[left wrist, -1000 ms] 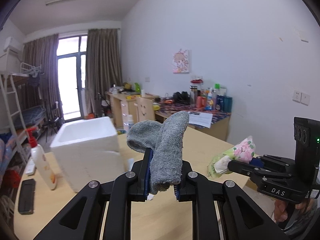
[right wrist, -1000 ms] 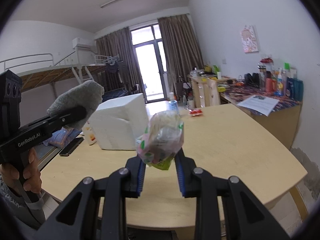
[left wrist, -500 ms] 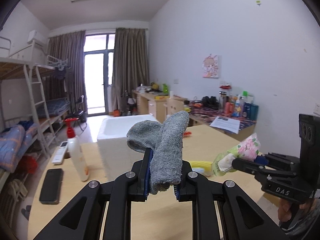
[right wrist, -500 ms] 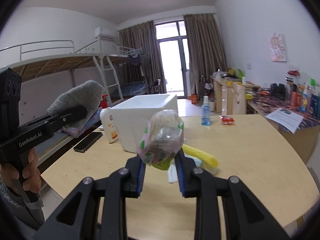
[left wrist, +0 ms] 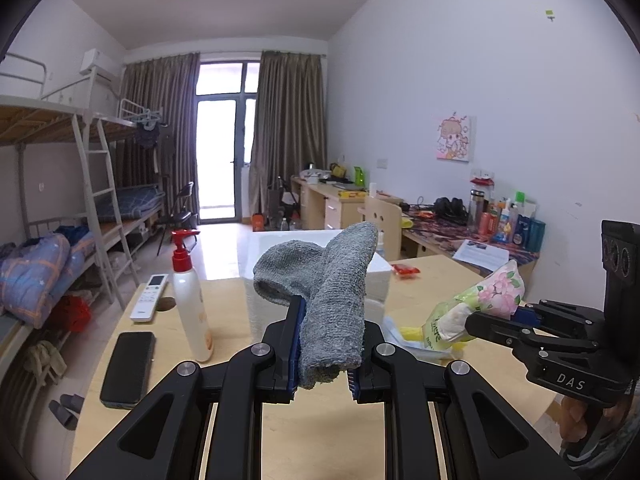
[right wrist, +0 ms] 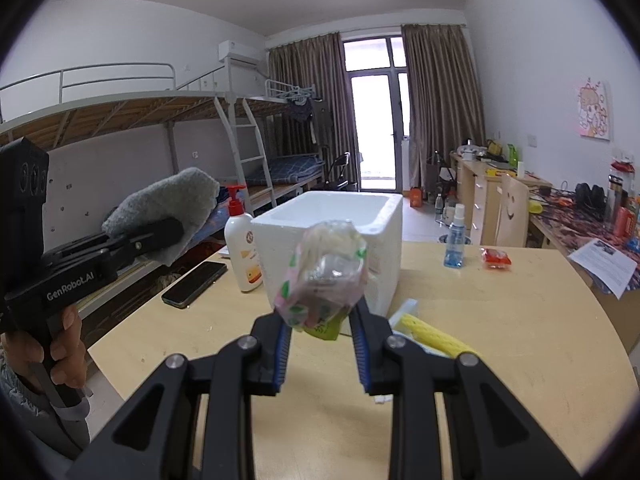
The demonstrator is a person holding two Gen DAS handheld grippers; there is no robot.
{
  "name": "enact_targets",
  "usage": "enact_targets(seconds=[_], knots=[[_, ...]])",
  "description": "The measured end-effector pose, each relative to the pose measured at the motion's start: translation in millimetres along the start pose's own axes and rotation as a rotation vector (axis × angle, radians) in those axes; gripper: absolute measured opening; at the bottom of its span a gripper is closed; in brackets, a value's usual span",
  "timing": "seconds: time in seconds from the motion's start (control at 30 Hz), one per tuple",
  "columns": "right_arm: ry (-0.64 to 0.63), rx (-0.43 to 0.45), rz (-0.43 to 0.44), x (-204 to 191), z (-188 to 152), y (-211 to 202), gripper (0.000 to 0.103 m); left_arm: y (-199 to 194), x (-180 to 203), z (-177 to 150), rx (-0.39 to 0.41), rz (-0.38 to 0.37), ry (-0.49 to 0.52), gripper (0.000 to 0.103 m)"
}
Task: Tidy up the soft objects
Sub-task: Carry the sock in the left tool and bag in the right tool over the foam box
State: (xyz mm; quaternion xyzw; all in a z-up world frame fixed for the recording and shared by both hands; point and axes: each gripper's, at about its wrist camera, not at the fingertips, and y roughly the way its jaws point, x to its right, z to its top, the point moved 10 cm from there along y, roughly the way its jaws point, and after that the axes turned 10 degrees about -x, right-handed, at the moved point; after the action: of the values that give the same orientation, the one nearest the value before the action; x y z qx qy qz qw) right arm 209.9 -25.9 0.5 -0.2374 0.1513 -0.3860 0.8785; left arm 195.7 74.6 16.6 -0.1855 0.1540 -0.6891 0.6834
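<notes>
Left wrist view: left gripper [left wrist: 322, 344] fingers pinch grey sock [left wrist: 336, 300]; right gripper [right wrist: 322, 344] fingers pinch flowered bag [right wrist: 324, 276], both above desk [right wrist: 520, 320] w/ foam box [right wrist: 340, 224].

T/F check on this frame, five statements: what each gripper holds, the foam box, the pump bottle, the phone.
1. The left gripper is shut on a grey sock. True.
2. The right gripper is open and holds nothing. False: it is shut on a floral plastic bag.
3. The white foam box has its lid on. False: its top is open.
4. The pump bottle stands upright on the table. True.
5. The black phone lies inside the box. False: it lies flat on the table, near the bottle.
</notes>
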Motion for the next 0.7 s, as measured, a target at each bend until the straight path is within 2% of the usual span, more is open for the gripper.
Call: enact_targets(seconds=[0.7], knots=[[-0.060,-0.028,0.017,-10,49,45,0.032,39,-34,35,-0.022,0.071,-0.031,0.019]])
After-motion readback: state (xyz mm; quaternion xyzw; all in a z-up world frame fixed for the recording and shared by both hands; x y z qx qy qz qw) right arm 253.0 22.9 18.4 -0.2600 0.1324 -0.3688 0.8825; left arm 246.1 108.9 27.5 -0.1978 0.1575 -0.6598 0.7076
